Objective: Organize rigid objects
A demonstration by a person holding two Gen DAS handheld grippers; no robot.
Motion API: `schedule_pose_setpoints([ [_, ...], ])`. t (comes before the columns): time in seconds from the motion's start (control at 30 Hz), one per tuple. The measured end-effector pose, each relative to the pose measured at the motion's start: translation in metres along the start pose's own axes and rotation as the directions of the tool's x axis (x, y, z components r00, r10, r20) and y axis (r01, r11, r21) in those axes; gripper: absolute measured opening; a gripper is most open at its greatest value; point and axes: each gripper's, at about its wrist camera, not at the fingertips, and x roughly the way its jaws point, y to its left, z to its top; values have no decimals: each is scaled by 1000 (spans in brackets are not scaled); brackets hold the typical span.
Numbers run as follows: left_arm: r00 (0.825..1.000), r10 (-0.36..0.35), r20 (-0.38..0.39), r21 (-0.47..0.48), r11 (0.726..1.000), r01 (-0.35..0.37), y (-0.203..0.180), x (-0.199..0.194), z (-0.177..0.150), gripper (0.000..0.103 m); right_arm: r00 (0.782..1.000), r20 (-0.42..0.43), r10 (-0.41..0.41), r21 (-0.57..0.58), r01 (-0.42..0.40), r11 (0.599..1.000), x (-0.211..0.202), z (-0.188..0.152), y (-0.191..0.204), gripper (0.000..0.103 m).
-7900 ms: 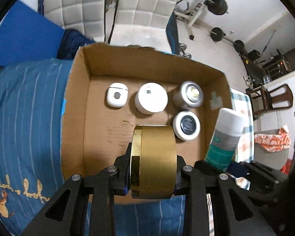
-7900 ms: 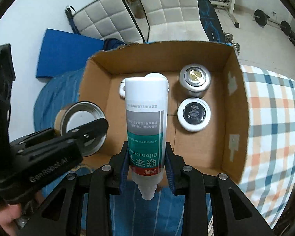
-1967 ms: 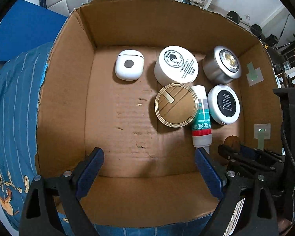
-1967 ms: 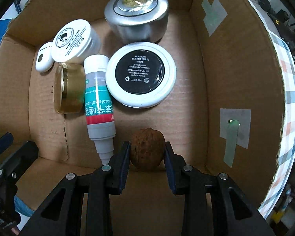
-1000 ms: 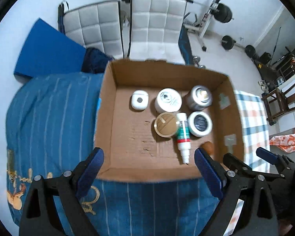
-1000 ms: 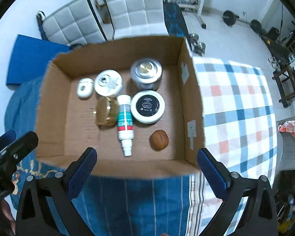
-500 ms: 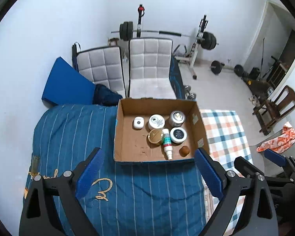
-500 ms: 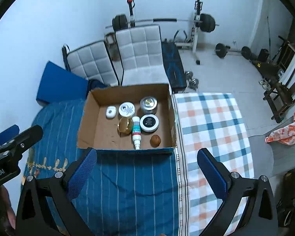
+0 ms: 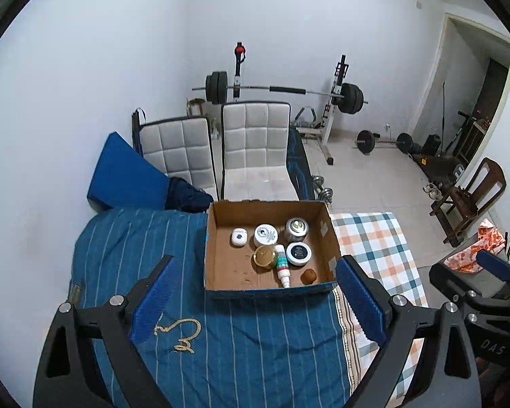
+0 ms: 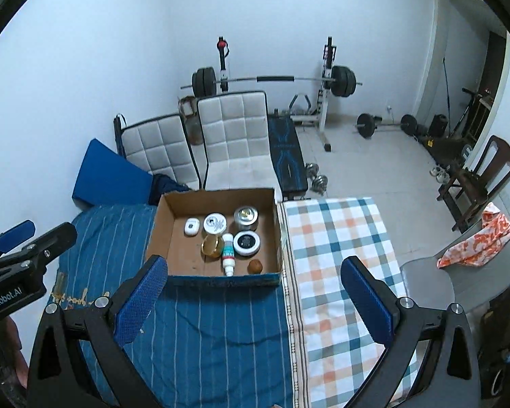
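Up close, the left gripper (image 9: 255,301) and the right gripper (image 10: 253,299) are both wide apart and hold nothing. Farther off, the brown cardboard box (image 9: 267,287) sits on the blue striped blanket (image 9: 221,346). It keeps the white round jars (image 9: 266,234), the gold tin (image 9: 265,257) and the brown walnut (image 9: 308,276) together, so the tidying looks done.

High above the bed (image 10: 221,323), the right gripper (image 10: 251,292) hangs with its jaws spread wide and empty, looking down on the cardboard box (image 10: 159,234) that holds jars, a bottle (image 10: 227,255) and a walnut (image 10: 255,266).
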Motion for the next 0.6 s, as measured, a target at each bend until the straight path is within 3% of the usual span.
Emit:
schedule_pose_setpoints([
  [0.27,1000,-3,29,1,1000,3,-3,-12,-2,94,999,39,-22,5,21,1000,-18,3,-2,103],
  [0.6,1000,-12,10,2,1000,12,-4,-8,-8,94,998,46,-39,-5,39,999,-22,-2,-1,103],
])
